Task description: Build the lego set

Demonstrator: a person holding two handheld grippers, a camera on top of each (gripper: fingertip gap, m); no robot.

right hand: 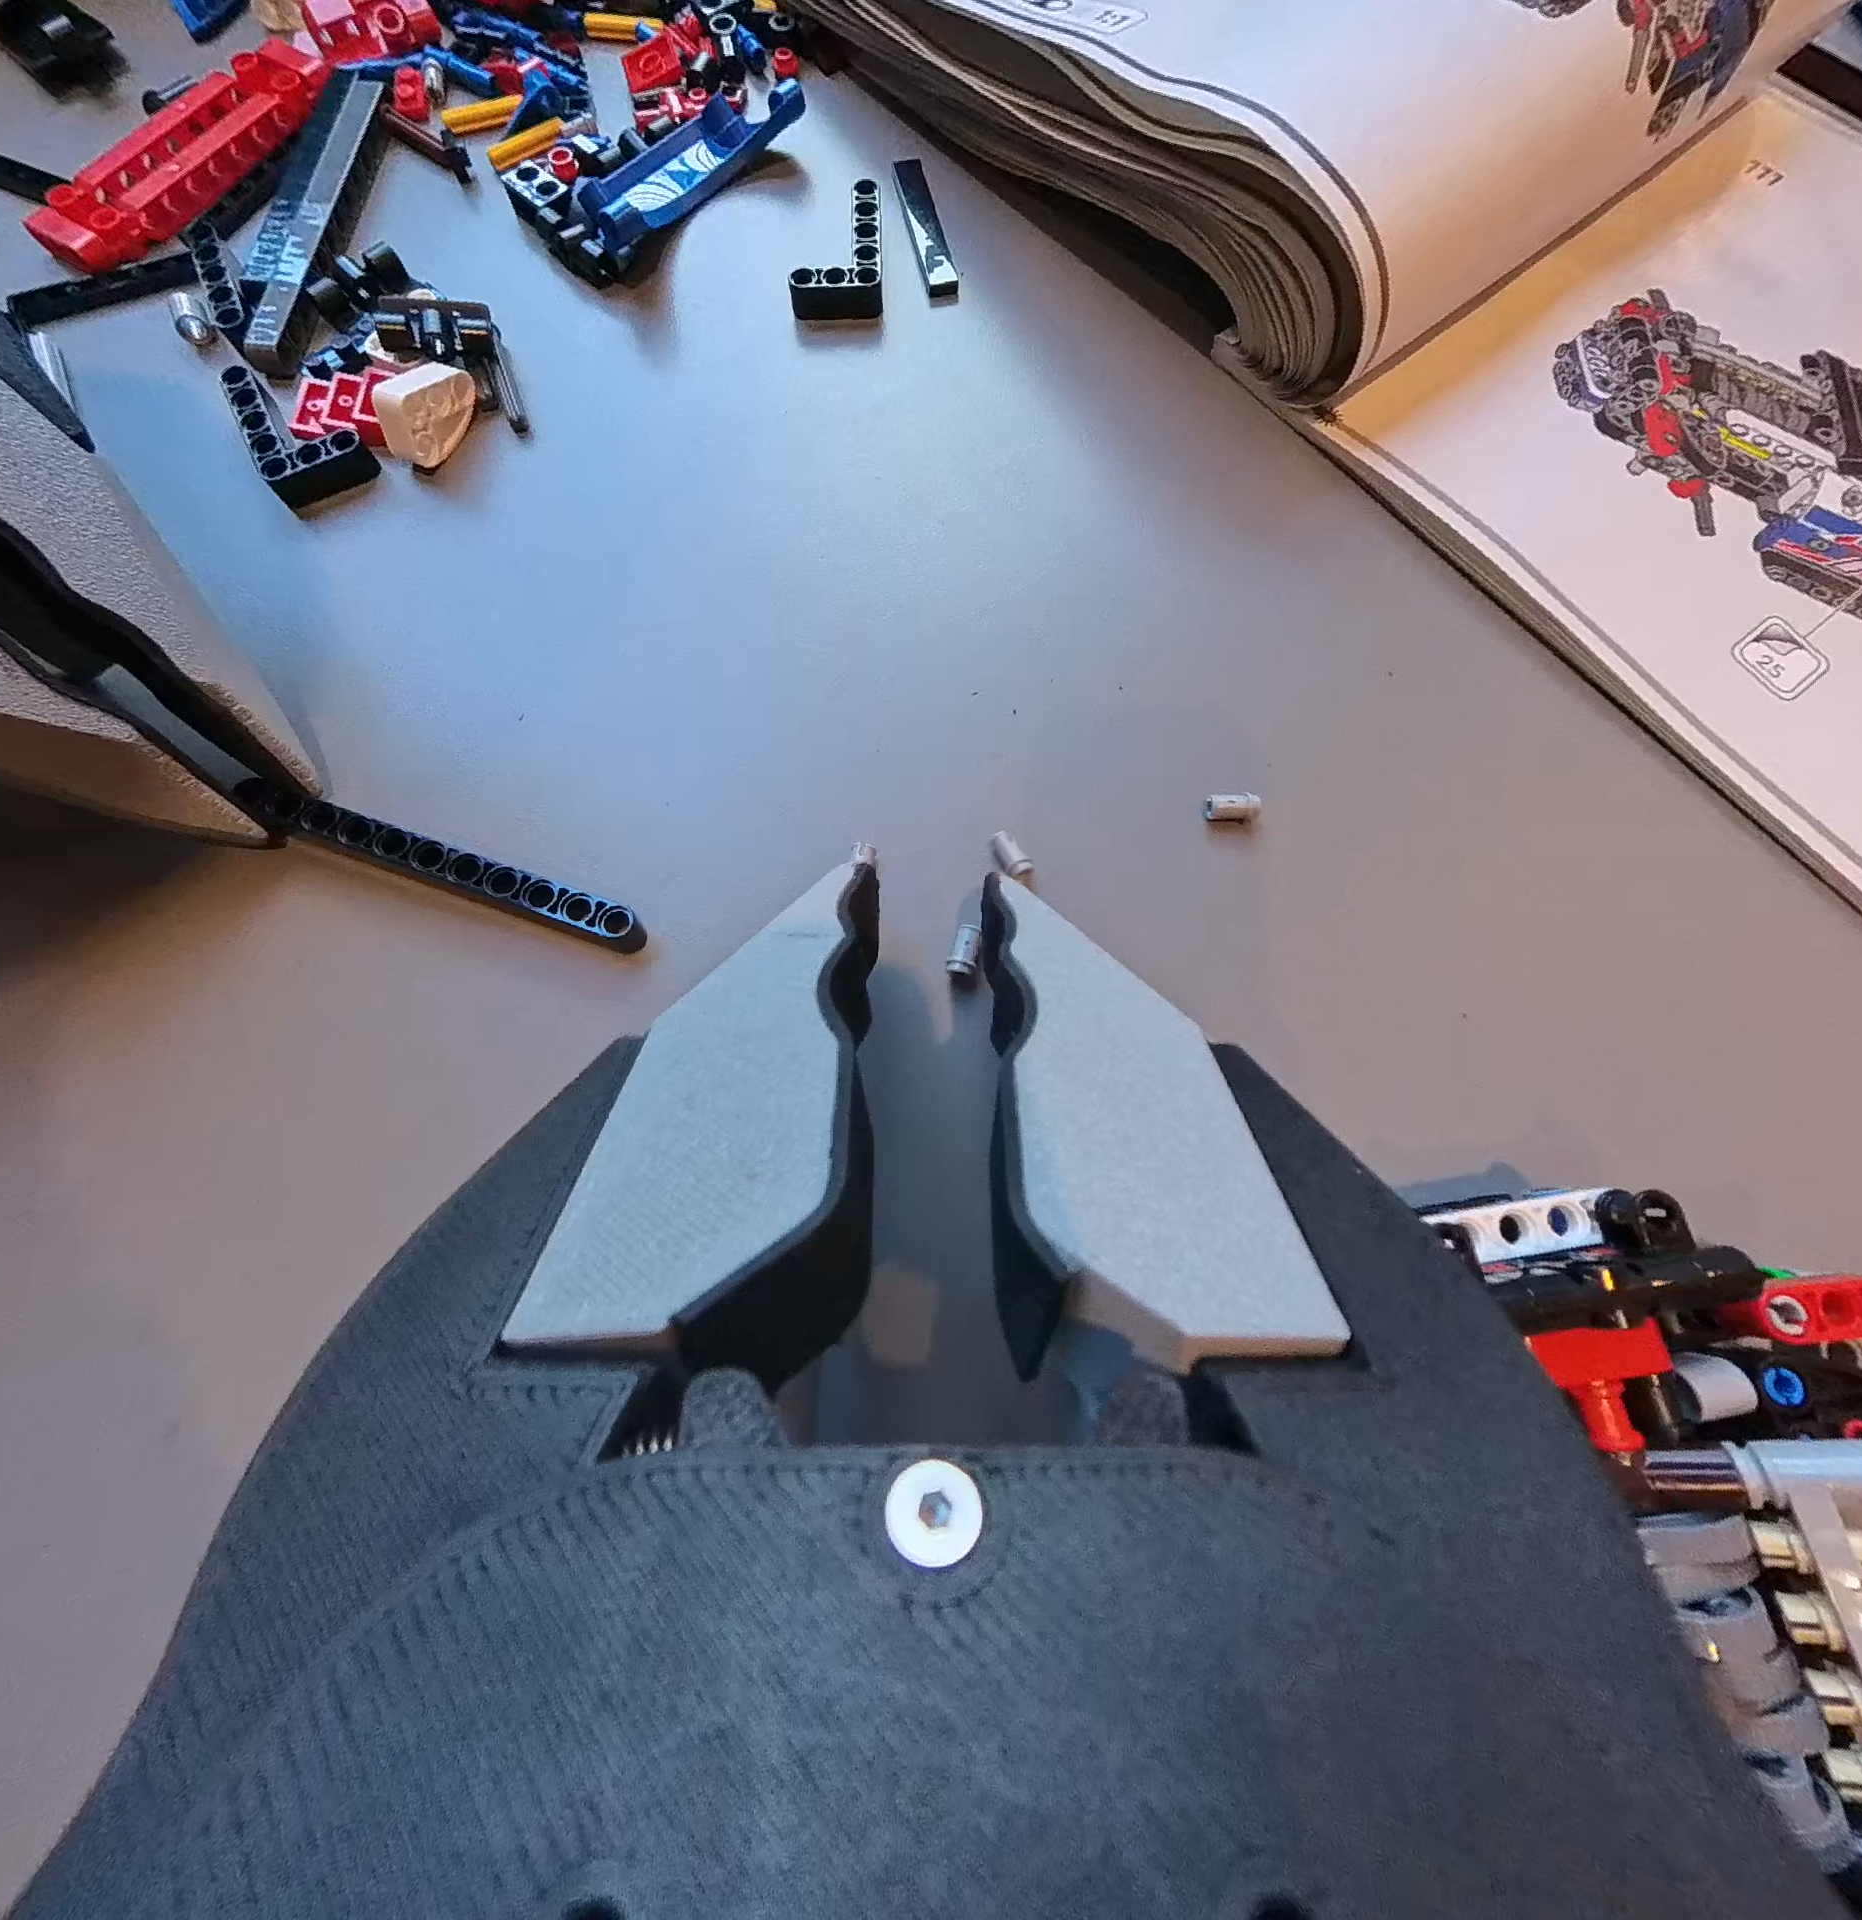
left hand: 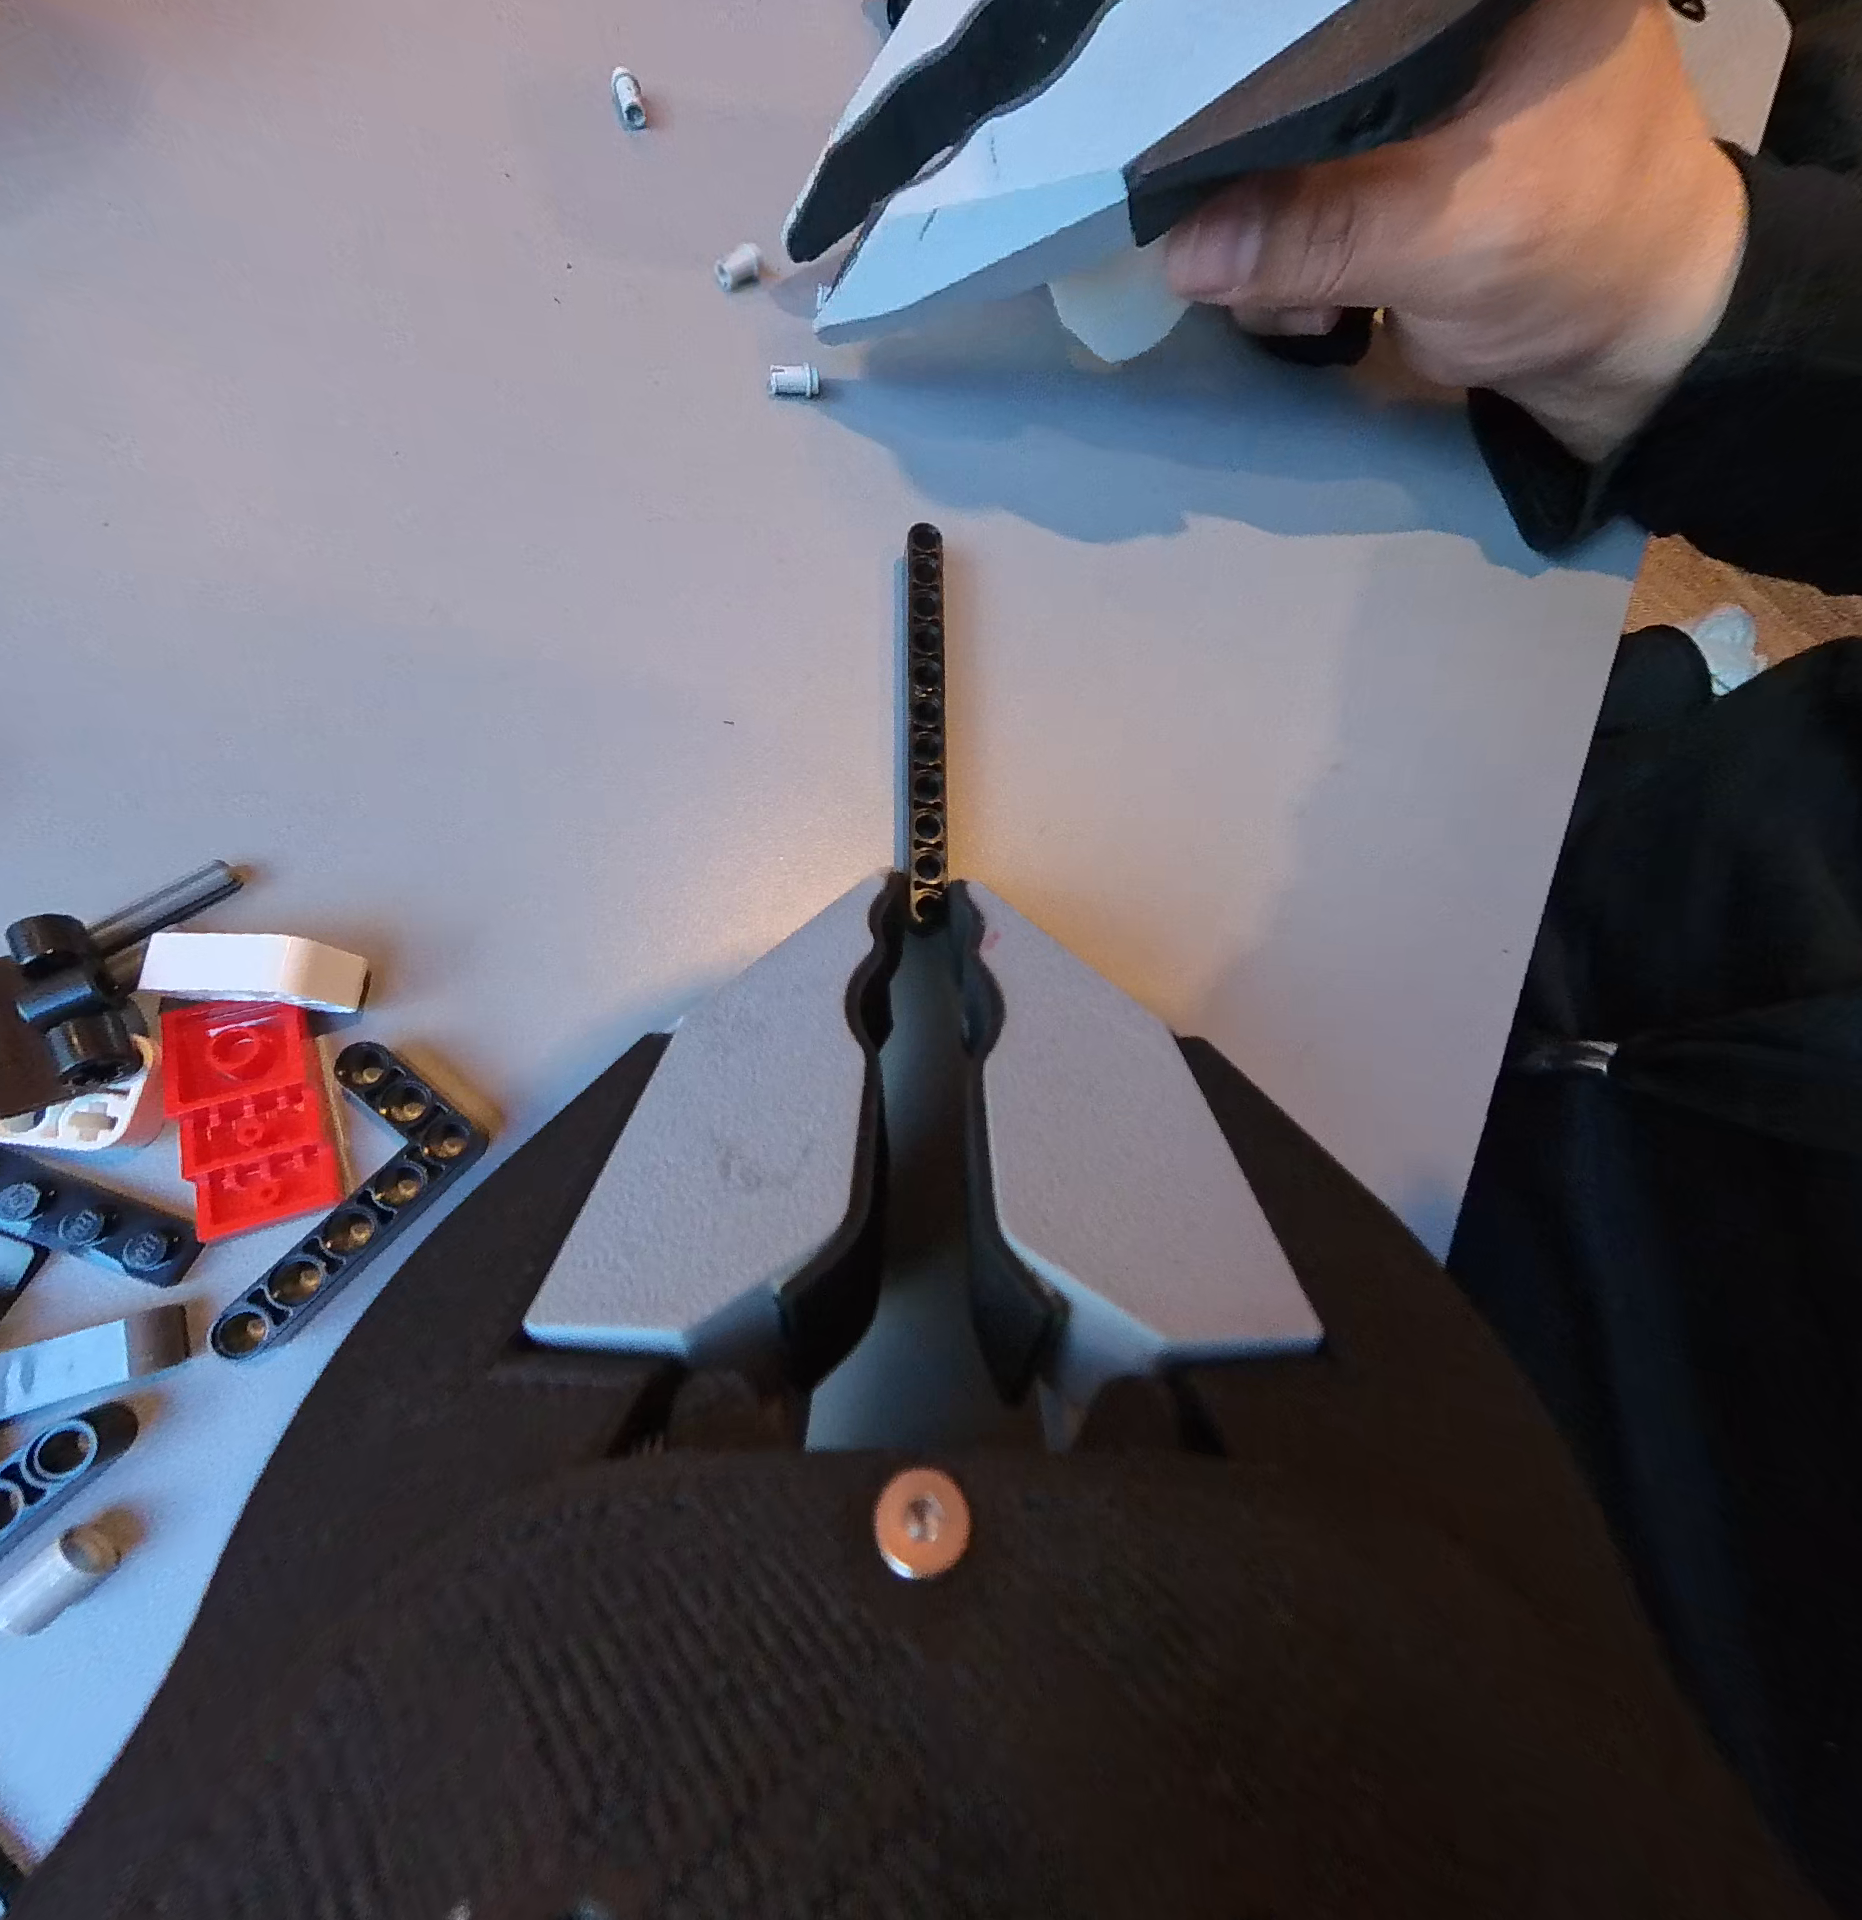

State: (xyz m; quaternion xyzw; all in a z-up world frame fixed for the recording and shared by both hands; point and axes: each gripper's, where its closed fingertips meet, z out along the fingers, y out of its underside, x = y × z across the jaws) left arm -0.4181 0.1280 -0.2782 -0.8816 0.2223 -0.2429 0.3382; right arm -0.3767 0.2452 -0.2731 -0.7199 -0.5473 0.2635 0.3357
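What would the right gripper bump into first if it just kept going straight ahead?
Probably the small grey pin lying on the table between the right gripper's open fingertips; depth is hard to judge.

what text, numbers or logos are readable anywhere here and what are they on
I won't copy writing; these bear it.
Instruction booklet: page number at top, boxed number beside the model drawing.
Folded-back pages: small mark, cut off.
Dark grey beam in the pile: pale print, blurred.
Red tiles: raised marks, no clear words.
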